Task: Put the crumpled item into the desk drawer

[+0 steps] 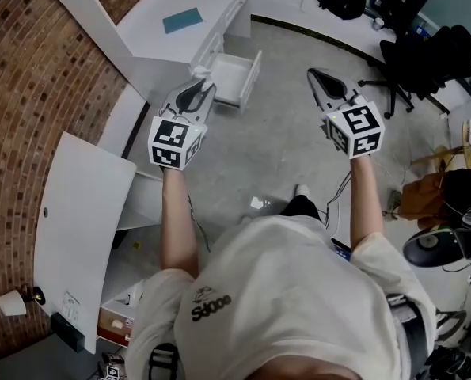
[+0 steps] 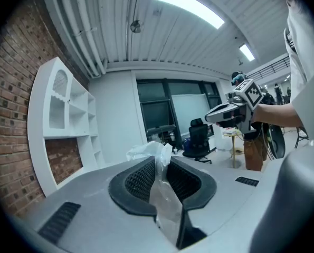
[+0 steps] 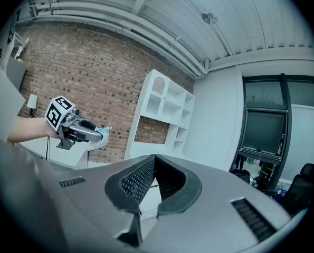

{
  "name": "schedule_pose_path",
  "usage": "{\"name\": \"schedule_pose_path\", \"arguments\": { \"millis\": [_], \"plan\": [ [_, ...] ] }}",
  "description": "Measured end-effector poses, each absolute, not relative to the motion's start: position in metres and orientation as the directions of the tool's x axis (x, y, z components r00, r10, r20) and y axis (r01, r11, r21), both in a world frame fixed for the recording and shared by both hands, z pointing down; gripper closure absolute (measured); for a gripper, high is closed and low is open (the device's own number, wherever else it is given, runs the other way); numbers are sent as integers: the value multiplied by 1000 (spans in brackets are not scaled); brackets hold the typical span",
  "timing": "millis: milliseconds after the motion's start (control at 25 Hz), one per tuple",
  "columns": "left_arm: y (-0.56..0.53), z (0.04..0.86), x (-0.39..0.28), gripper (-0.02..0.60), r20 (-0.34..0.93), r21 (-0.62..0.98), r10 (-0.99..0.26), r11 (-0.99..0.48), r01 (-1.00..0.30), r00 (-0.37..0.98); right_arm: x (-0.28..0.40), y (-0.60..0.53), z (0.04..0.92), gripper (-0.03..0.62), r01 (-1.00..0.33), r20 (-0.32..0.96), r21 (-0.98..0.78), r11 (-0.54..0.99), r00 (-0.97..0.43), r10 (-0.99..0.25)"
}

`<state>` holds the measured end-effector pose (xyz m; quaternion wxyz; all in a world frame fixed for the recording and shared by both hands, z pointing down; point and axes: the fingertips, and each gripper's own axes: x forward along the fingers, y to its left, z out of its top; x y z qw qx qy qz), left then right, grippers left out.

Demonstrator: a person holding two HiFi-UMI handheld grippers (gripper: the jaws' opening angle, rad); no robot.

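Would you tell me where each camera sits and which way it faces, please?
Head view: on the head, facing steeply down at the open drawer; forearms, shirt, left gripper, right gripper show.
Left gripper view: on that gripper, facing the dark windows; jaws shut on the crumpled item.
Right gripper view: on that gripper, facing the white shelf; jaws shut, empty.
Shared: each gripper view shows that shelf and the other gripper.

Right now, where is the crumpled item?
The crumpled item is pinched in the jaws of the left gripper, at the head view's left, held in the air just short of the open desk drawer.
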<state>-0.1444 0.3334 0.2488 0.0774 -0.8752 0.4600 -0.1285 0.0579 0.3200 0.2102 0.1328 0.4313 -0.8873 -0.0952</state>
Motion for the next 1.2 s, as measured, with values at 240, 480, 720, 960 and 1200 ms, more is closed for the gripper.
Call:
{"name": "schedule_pose_path", "arguments": {
  "millis": [240,480,720,960,1200],
  "plan": [
    [316,263,-148,503,162,-230,-827,-562,-794,539,54,298,213,589,-737,155,290,611,-593,-790],
    [267,273,-142,503,179,-227,-839,-544,-808,515,62,238,221,589,-727,149,274,630,-615,-774],
    [181,273,-120,503,182,-224,-860,-509,-831,478,82,147,224,589,-695,164,284,661,-644,-748],
    [94,272,-92,503,193,-221,-878,-474,-853,438,107,57,230,588,-658,189,283,698,-675,-713],
    [24,271,-74,503,217,-217,-888,-448,-867,404,118,-19,241,589,-624,211,255,739,-710,-672]
  ]
}}
